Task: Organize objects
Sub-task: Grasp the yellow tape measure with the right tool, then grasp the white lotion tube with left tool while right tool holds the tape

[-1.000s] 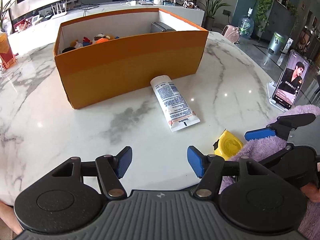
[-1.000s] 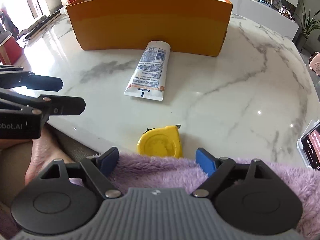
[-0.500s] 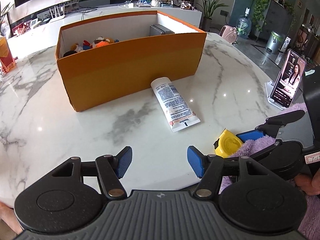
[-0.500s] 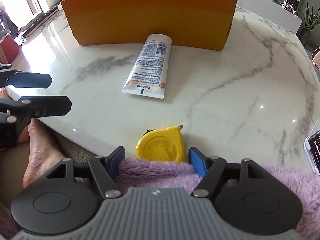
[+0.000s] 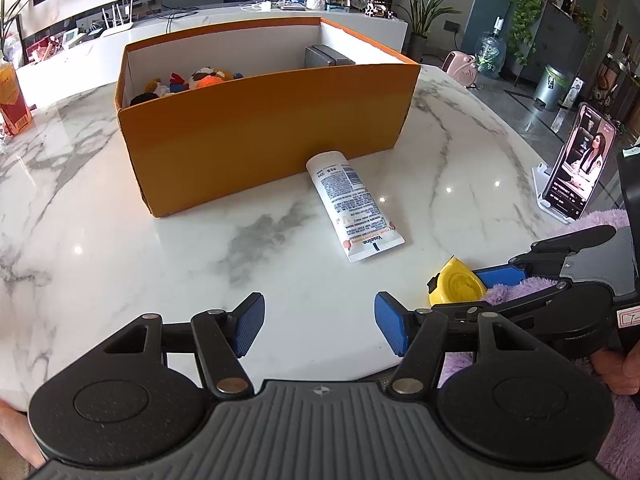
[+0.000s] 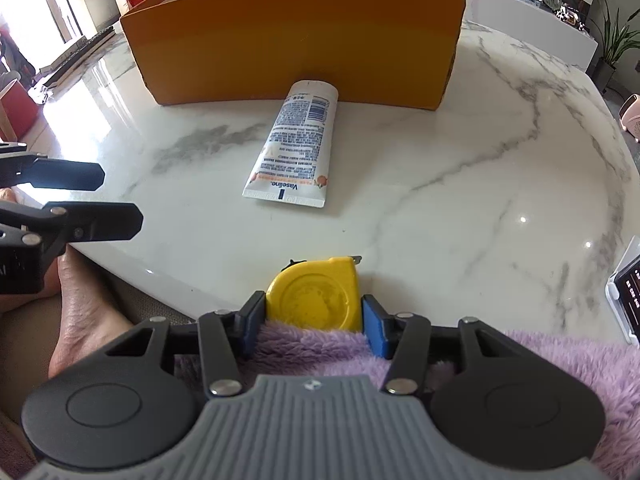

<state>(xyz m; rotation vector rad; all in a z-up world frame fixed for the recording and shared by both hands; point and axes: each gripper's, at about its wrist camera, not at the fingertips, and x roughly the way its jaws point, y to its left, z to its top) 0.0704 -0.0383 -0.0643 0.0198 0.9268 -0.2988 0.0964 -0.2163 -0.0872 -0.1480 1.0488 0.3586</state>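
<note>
A yellow tape measure (image 6: 316, 292) lies at the marble table's near edge, its back end against a purple fluffy cloth (image 6: 560, 360). My right gripper (image 6: 314, 312) has the tape measure between its blue pads; the jaws are closing and both pads touch its sides. From the left wrist view the tape measure (image 5: 456, 284) and right gripper (image 5: 468, 292) show side-on at the right. My left gripper (image 5: 320, 320) hangs open over bare table with nothing between its fingers. A white Vaseline tube (image 5: 352, 204) lies flat with its cap end against the orange box (image 5: 260, 136).
The orange box holds plush toys (image 5: 192, 80) at its left end and grey cases (image 5: 328, 56) at its right. A phone on a white stand (image 5: 580, 164) plays video at the table's right edge. A red carton (image 5: 12, 104) stands far left. A bare foot (image 6: 80, 312) shows below the table.
The right gripper's jaws have narrowed from wide apart to touching both sides of the yellow tape measure. The left gripper has stayed open and still.
</note>
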